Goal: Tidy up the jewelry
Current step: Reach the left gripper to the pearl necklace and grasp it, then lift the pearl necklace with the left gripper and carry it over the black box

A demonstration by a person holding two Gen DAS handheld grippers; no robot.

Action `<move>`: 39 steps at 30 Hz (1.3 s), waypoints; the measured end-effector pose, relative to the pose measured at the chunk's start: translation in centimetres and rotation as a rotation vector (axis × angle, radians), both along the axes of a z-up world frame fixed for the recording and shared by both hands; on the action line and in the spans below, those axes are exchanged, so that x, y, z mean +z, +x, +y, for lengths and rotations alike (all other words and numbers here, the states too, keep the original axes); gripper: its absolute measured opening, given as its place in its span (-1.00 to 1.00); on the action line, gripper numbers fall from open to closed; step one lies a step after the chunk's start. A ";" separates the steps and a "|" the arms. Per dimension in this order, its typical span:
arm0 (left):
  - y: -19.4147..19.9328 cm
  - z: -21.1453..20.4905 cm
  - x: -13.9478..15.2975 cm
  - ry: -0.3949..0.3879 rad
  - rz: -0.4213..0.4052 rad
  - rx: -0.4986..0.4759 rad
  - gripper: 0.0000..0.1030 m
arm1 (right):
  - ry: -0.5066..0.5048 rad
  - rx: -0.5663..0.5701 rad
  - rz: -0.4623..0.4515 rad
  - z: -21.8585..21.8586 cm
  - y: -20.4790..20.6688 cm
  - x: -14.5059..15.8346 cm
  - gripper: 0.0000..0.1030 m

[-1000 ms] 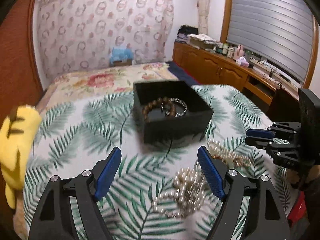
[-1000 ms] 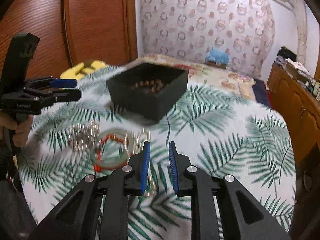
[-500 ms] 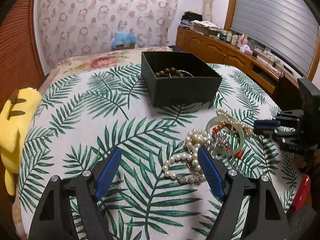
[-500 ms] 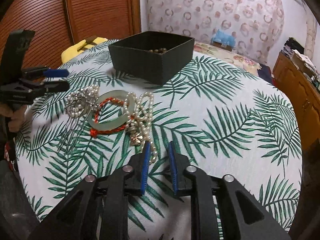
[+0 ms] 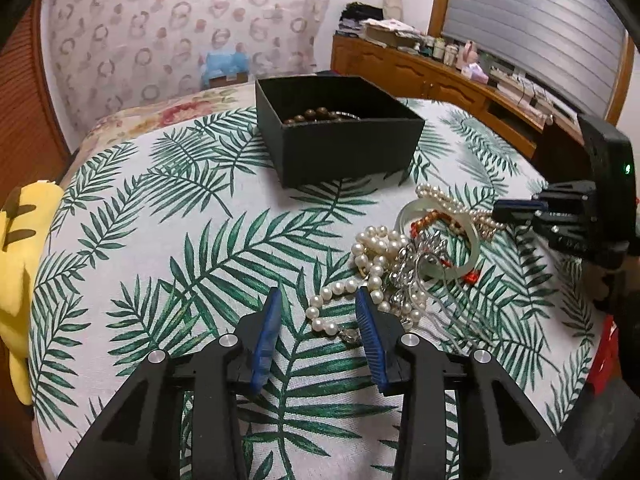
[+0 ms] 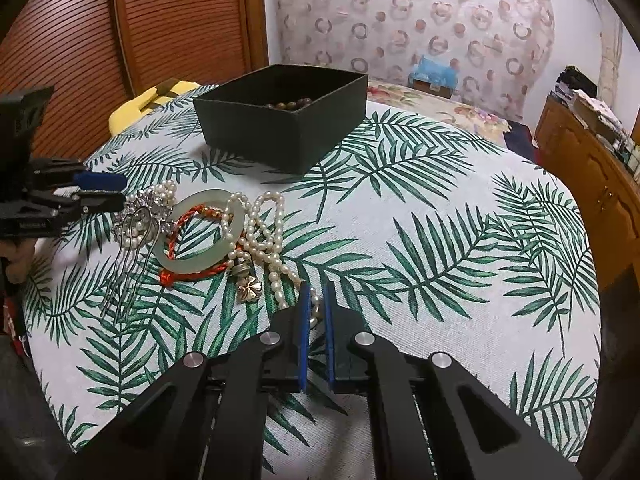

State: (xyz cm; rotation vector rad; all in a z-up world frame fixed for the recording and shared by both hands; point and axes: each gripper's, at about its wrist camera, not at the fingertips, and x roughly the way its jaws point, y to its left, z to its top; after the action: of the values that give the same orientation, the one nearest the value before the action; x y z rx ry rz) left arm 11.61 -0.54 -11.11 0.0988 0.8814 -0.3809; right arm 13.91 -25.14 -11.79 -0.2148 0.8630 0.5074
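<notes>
A black open box stands on the palm-leaf cloth and holds a brown bead bracelet. A tangle of jewelry lies in front of it: a pale green jade bangle, a red cord, pearl strands, a silver hair comb and a gold clover charm. My left gripper is open, its fingers on either side of a pearl strand's end. My right gripper is nearly shut with a pearl strand's end between its pads.
A yellow plush toy lies at the table's left edge. A wooden sideboard with clutter stands to the right, wooden shutter doors behind. The table's right half holds only cloth.
Both grippers pulled back from the box and dropped low to the jewelry pile. My left gripper has narrowed around the pearls. My right gripper now reaches the pearl strand's end.
</notes>
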 end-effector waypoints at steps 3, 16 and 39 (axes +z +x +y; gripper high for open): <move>0.4 -0.3 -0.4 0.018 0.009 0.003 -0.32 | -0.010 0.000 -0.006 0.1 -0.1 0.0 -0.88; 0.1 -0.5 1.9 -0.009 -0.083 0.020 -0.88 | -0.022 0.000 -0.013 0.3 -0.1 0.0 -0.88; -2.1 -1.5 12.6 -0.110 -0.342 0.008 -0.88 | -0.023 0.000 -0.013 0.3 -0.1 0.0 -0.88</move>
State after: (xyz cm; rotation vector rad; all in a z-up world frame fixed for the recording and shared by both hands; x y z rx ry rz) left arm 9.50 -2.05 1.47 0.0567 0.5226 -0.3907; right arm 13.79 -24.82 -11.80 -0.2393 0.8562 0.4952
